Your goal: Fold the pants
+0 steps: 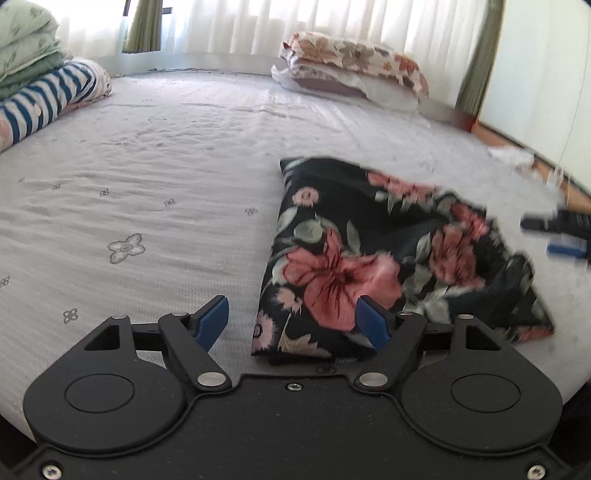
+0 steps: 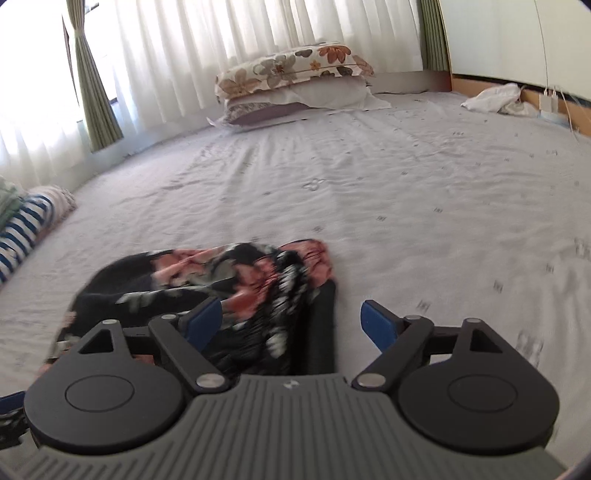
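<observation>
Black gripper housing fills the near edge of both views, and beyond it the wide grey bed (image 1: 147,155) stretches to white curtains (image 1: 229,29) at the far side. On the bed's near right part lie the pants (image 1: 369,258), black with pink flowers, already folded into a compact, roughly rectangular bundle; their right end looks looser and is blurred. A stack of pillows (image 1: 354,70) sits at the far side, folded bedding (image 1: 40,85) at the far left, and a small white cloth (image 2: 495,98) at the far right edge. The left gripper (image 1: 295,321) stands wide open over the bundle's near left corner, its blue pads clear of the cloth and holding nothing. The right gripper (image 2: 291,321) is likewise wide open at the bundle's right end; cloth lies between its fingers, but the pads do not seem to press on it. The fabric looks thin, light and limp, likely a bit slippery, so layers may slide or spring open when released. A sound hold would be on a folded edge or corner, pinching all layers together, rather than on the soft middle. The fold appears nearly done.
</observation>
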